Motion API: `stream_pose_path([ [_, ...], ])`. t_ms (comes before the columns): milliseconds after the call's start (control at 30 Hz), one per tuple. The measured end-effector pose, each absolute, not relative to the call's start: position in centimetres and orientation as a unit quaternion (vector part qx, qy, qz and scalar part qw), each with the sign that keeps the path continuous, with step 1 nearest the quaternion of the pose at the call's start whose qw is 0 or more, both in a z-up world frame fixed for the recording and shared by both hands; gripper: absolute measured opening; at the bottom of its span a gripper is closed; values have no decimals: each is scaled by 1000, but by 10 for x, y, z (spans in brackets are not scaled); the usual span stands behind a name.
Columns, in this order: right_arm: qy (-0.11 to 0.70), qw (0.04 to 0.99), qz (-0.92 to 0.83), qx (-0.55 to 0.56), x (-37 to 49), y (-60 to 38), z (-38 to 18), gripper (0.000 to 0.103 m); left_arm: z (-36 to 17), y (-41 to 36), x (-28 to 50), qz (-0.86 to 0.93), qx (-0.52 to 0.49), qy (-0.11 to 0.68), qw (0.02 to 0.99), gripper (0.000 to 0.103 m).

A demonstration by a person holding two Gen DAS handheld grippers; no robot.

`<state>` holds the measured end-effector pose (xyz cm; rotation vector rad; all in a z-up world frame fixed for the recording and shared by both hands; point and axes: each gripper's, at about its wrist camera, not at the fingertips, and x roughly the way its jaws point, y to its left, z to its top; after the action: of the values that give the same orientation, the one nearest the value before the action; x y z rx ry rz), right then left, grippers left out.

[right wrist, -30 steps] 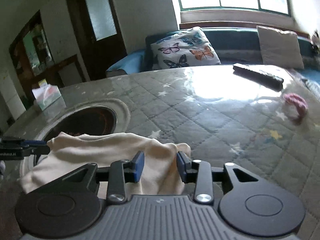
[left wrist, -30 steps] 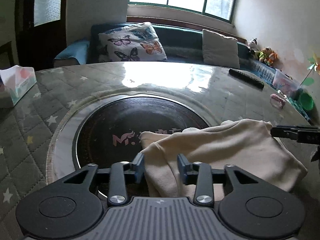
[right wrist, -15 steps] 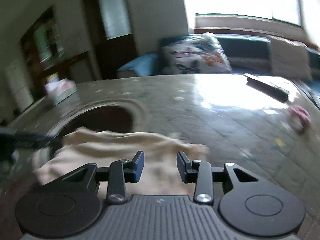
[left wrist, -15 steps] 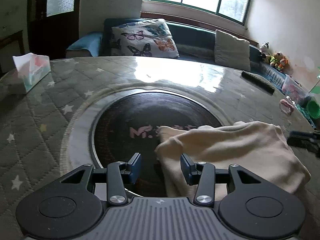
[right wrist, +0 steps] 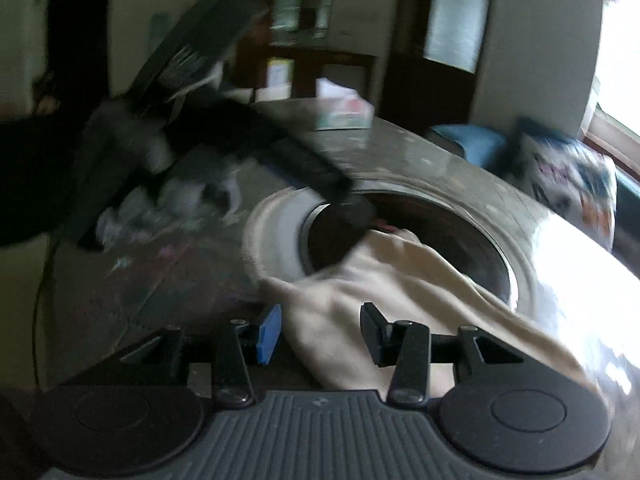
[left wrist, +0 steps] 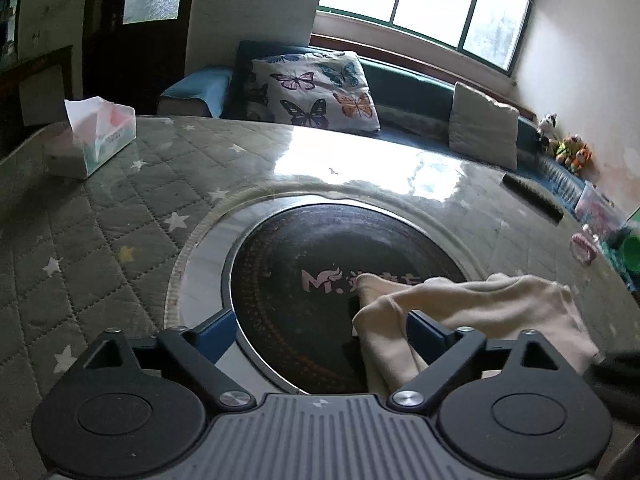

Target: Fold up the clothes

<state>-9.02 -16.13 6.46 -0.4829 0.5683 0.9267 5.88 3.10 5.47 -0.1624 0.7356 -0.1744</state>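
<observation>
Right view blurred; cream garment [right wrist: 384, 280] between right gripper [right wrist: 320, 330] jaws.

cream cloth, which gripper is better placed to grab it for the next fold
Probably right. The right gripper is open with the cream cloth lying between its fingers. The left gripper is open wider, and the cloth only reaches its right finger.

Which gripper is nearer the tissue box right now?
Left. The left gripper sits open over the dark round inset, on the tissue box side. The right gripper is open over the cream garment, farther across the table.
</observation>
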Motion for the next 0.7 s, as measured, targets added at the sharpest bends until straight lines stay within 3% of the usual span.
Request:
stream_pose_path([
  [200,243,818,430,-296,-104,-126,44,39,50,30,58,-106,-106,370,917,95],
  [267,243,821,420,-301,-105,-123,41,25,46,28,57,-114,-121,378,911,95],
  [367,248,829,416,-279,-103,-126,46,18,43,25,57,-122,-142,388,902,89],
  [600,258,858,412,-166,-87,-164,80,17,35,21,66,-128,-218,419,872,84],
  [700,258,863,411,-139,-86,-177,88,17,32,20,71,-131,-249,428,859,75],
])
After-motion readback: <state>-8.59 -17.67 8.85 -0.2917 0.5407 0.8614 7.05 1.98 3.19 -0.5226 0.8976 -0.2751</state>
